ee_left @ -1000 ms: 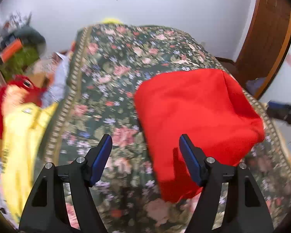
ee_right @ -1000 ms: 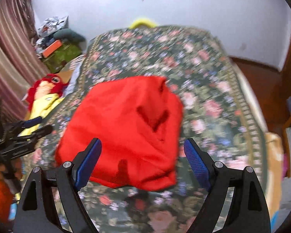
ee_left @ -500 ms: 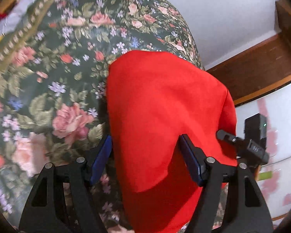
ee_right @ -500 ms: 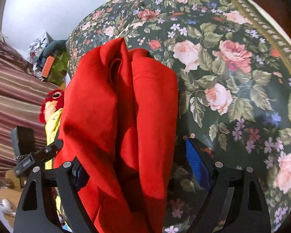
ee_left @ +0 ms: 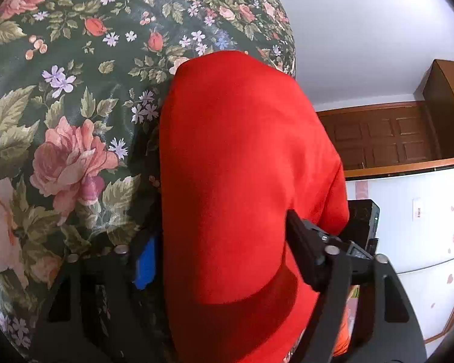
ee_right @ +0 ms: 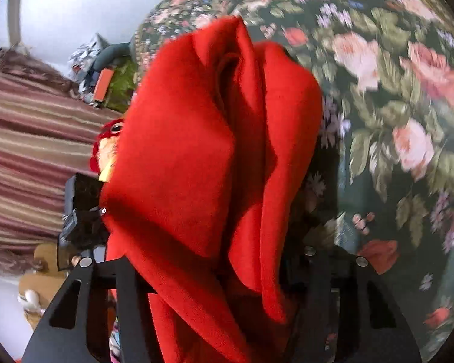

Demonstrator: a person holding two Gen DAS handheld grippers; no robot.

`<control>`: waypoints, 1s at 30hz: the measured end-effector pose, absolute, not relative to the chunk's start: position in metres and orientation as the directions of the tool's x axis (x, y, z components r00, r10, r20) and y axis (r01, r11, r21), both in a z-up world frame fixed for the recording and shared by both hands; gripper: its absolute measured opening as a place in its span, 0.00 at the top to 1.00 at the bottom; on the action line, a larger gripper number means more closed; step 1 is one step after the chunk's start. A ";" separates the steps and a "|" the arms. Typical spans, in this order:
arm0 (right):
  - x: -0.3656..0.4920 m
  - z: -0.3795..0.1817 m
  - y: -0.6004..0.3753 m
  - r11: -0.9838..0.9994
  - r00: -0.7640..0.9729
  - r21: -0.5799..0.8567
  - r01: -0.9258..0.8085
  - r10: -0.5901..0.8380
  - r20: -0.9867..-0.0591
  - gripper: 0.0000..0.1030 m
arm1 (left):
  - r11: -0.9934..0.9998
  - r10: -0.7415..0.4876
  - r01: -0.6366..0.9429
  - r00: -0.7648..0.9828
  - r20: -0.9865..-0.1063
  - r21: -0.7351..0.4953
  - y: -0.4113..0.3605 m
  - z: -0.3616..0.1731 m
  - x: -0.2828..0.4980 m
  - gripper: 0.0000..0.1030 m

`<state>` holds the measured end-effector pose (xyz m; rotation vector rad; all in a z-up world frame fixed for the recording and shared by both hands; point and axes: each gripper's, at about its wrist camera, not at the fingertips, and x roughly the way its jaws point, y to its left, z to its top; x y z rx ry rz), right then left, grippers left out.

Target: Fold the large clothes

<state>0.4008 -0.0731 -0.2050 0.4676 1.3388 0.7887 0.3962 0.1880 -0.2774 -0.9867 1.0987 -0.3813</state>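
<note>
Red garment lying folded on the bed, flowered cover under it; near end bunched up and lifted between both tools.

Left tool: jaws straddling the cloth, blue pad at 9 o'clock of the bundle, other finger at 3 o'clock pressed into the fabric. Closed slightly just now, cloth between. Whether both pads bite: cannot tell, the 9 o'clock pad sits at the cloth edge.

Right tool: jaws have just been closing, thick layered folds of the garment between them and draped over both fingers. Reads as pinching the cloth.

Toy with red head at 9 o'clock of the garment in the right view, off the bed. Striped curtain behind it.

Step in hand, by judgement: gripping the near edge for a further fold or a lift.

Next move calls for: firm hold on all layers on both sides, both tools rising together, keeping the edge level so the stacked layers do not slide apart.
</note>
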 end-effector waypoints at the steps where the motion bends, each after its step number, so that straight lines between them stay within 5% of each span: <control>1: 0.400 -0.204 -0.072 0.664 0.033 0.711 -0.234 0.736 -0.676 0.62 | 0.549 -0.692 -0.183 0.446 -0.567 -0.815 0.186 -0.273 0.393 0.44; 3: 0.398 -0.199 -0.069 0.658 0.025 0.720 -0.221 0.742 -0.670 0.74 | 0.576 -0.678 -0.165 0.450 -0.581 -0.801 0.183 -0.260 0.387 0.54; 9: 0.392 -0.167 -0.044 0.675 0.040 0.694 -0.251 0.723 -0.690 0.79 | 0.669 -0.607 -0.134 0.469 -0.642 -0.731 0.179 -0.223 0.386 0.68; 23: 0.409 -0.102 0.053 0.618 0.107 0.676 -0.400 0.764 -0.636 0.80 | 0.735 -0.495 -0.073 0.621 -0.607 -0.674 0.263 -0.126 0.362 0.69; 30: 0.442 -0.113 0.106 0.619 0.094 0.672 -0.405 0.760 -0.643 0.80 | 0.723 -0.454 -0.139 0.643 -0.617 -0.677 0.320 -0.138 0.372 0.69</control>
